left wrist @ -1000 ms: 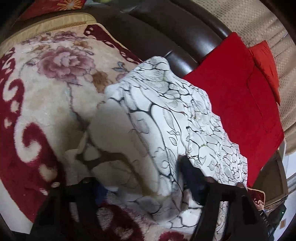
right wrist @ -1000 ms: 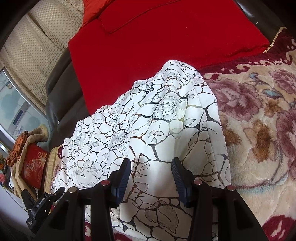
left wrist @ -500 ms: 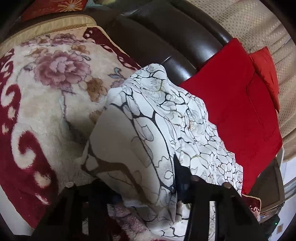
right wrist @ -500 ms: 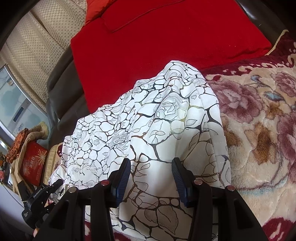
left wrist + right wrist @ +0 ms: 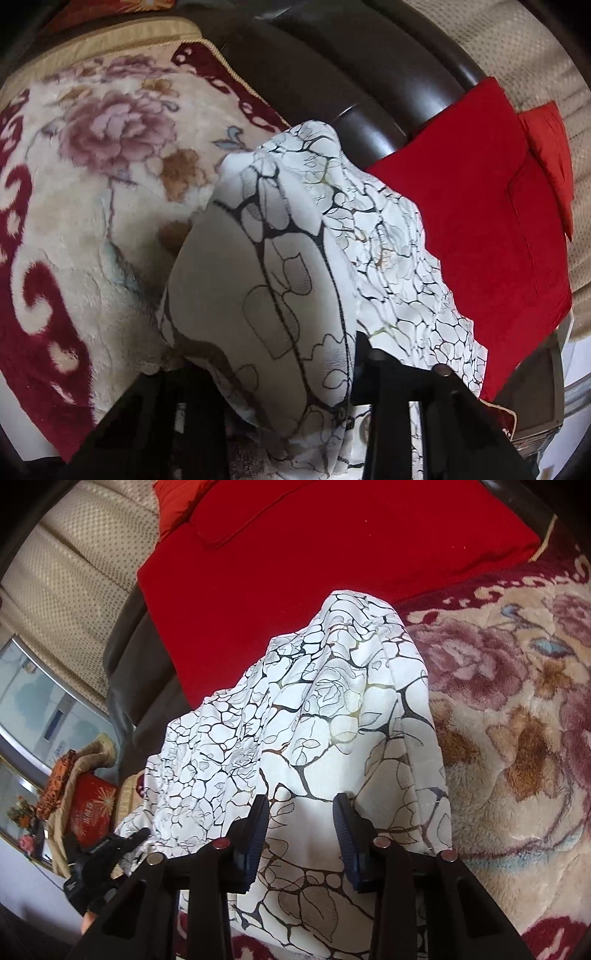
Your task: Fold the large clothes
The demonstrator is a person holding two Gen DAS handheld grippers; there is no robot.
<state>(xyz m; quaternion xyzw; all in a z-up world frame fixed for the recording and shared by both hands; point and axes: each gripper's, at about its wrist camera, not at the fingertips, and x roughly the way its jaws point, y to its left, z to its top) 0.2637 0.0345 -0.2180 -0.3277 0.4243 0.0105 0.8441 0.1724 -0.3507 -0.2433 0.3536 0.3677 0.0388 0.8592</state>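
Observation:
A large white garment with a black cracked-rose print lies over a floral plush blanket and a red cushion. My left gripper is shut on a bunched fold of it, which drapes over and hides the fingers. In the right wrist view the garment stretches away from my right gripper, whose jaws stand apart with cloth lying between the blue pads. The left gripper also shows in the right wrist view, holding the cloth's far corner.
A dark brown leather sofa back rises behind the blanket. The red cushion and an orange-red pillow lie beside beige dotted curtains. A red box and clutter stand at the left.
My left gripper has lifted and drawn the garment's fold closer, so the cloth now covers its fingers. The right gripper has stayed open in place; the cloth shifted slightly.

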